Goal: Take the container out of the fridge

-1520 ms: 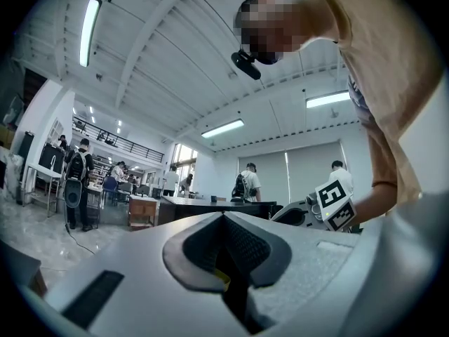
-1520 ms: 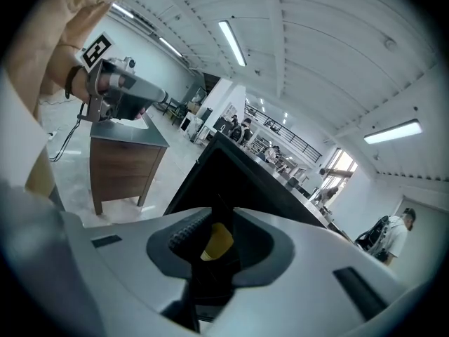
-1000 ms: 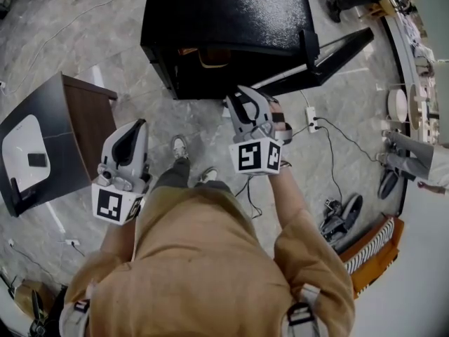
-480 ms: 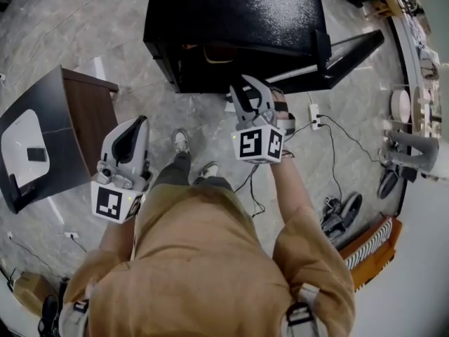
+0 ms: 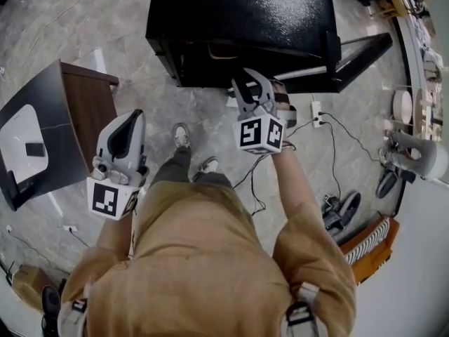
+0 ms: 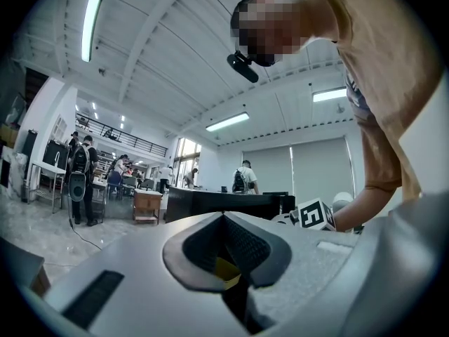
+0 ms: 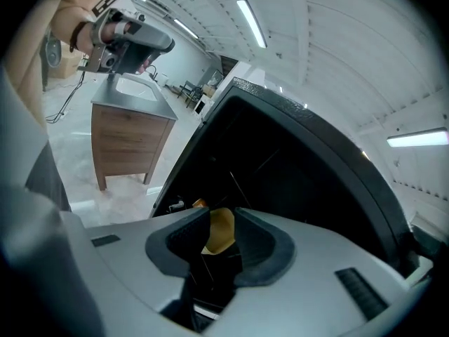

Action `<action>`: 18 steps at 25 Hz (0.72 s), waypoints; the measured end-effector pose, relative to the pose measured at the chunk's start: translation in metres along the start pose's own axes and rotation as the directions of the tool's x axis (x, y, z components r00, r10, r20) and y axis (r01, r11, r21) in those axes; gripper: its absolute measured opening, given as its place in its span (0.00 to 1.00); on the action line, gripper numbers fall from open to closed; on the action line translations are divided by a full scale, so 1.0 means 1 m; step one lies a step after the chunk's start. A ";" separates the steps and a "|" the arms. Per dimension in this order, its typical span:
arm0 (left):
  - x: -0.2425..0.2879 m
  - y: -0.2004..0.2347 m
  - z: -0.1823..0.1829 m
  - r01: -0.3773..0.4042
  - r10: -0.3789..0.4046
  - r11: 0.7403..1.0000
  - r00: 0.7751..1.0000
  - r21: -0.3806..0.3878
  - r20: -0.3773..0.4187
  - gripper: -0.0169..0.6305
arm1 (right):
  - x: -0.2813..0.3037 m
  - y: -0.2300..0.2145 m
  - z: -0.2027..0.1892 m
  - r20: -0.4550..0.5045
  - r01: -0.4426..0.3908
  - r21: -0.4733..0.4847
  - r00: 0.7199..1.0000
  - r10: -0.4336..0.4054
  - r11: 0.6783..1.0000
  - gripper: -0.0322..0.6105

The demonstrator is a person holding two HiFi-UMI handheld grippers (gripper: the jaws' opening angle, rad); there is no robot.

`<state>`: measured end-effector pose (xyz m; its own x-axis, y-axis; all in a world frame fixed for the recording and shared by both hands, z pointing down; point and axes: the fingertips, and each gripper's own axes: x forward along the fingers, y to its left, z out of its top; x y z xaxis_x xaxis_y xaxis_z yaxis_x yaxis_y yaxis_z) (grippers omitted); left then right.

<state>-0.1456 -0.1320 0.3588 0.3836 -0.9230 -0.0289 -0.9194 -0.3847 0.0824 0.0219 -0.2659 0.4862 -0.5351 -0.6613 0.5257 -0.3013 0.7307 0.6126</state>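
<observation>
The black fridge (image 5: 238, 12) stands on the floor ahead with its door (image 5: 351, 58) swung open to the right. On a shelf inside, a tan-rimmed container (image 5: 219, 50) is dimly visible. My right gripper (image 5: 250, 77) is at the fridge's opening, just right of the container. Its jaws are opening and nothing is pressed between them. In the right gripper view a yellow-orange shape (image 7: 221, 232) shows through the gap of that gripper (image 7: 223, 213), in the dark interior. My left gripper (image 5: 132, 119) hangs lower left, away from the fridge. In its own view it (image 6: 224, 217) looks shut and empty.
A wooden cabinet (image 5: 88, 111) with a grey top stands at the left, close to the left gripper. A power strip (image 5: 313, 114) and cables lie on the floor right of the fridge. The person's feet (image 5: 181, 140) are just before the fridge. Other people stand far off.
My right gripper has moved forward to the fridge's opening and its jaws have widened. The left gripper has stayed about where it was.
</observation>
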 end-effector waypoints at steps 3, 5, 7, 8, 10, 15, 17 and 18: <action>0.000 0.003 0.000 -0.003 0.003 1.000 1.000 0.002 0.004 0.03 | 0.011 0.002 -0.006 -0.014 -0.016 -0.014 1.000 0.016 1.000 0.21; 0.000 0.006 -0.002 -0.012 0.012 1.000 1.000 0.003 -0.006 0.03 | 0.018 0.003 -0.009 -0.022 -0.023 -0.016 1.000 0.023 1.000 0.21; 0.000 0.008 -0.005 -0.018 0.018 1.000 1.000 0.004 -0.019 0.03 | 0.024 0.004 -0.014 -0.031 -0.032 -0.022 0.999 0.031 0.999 0.21; 0.000 0.009 -0.006 -0.019 0.020 1.000 1.000 0.005 -0.023 0.03 | 0.027 0.005 -0.016 -0.035 -0.036 -0.025 0.999 0.035 0.999 0.21; 0.000 0.010 -0.008 -0.020 0.020 1.000 0.999 0.005 -0.027 0.03 | 0.033 0.006 -0.018 -0.040 -0.043 -0.030 0.998 0.041 0.999 0.21; 0.002 0.012 -0.012 -0.021 0.021 1.000 0.999 0.000 -0.031 0.03 | 0.044 0.007 -0.019 -0.044 -0.051 -0.043 0.998 0.049 0.998 0.21; 0.002 0.012 -0.014 -0.022 0.022 1.000 0.999 -0.003 -0.034 0.03 | 0.047 0.008 -0.021 -0.047 -0.056 -0.047 0.997 0.054 0.997 0.21; 0.002 0.013 -0.015 -0.022 0.022 1.000 0.999 -0.004 -0.035 0.03 | 0.049 0.009 -0.022 -0.049 -0.059 -0.049 0.997 0.057 0.997 0.21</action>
<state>-0.1551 -0.1385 0.3750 0.3664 -0.9304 0.0076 -0.9272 -0.3644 0.0869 0.0102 -0.2952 0.5301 -0.5123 -0.6262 0.5877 -0.2298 0.7594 0.6087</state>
